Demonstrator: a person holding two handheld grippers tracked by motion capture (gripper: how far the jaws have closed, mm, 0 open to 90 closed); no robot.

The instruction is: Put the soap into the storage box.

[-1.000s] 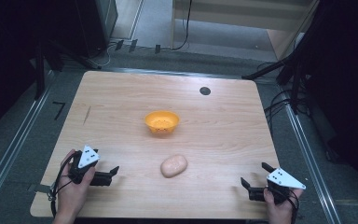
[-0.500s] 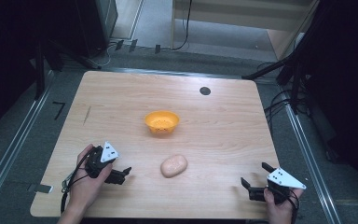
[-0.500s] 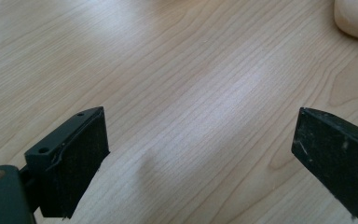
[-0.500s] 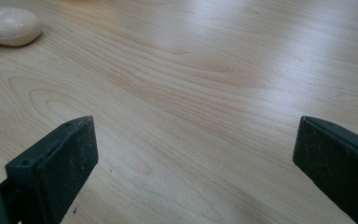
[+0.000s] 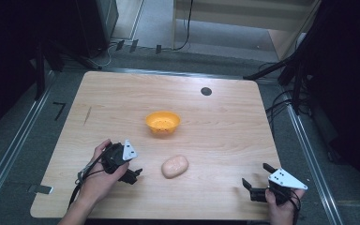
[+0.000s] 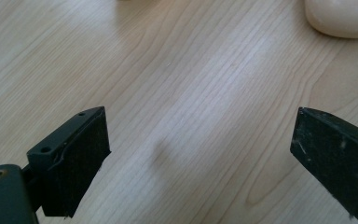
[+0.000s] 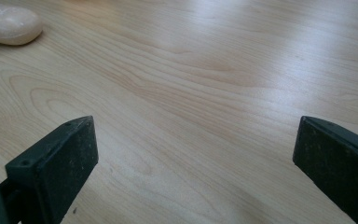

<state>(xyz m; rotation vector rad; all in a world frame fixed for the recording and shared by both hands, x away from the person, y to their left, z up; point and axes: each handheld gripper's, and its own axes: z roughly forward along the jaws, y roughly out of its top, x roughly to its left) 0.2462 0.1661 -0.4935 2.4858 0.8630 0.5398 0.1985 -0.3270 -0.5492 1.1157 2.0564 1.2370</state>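
While the left gripper (image 5: 133, 174) sits near the table's (image 5: 225, 122) near-left part, its jaws stand wide apart over bare wood; they have just been closing slightly, with nothing between them. Just to its right, apart from the jaws, lies the pale oval potato (image 5: 175, 166), near the table's middle. Farther off, beyond it, stands the orange bowl (image 5: 162, 122). At the near-right corner the right gripper (image 5: 257, 186) rests, jaws wide and holding nothing.
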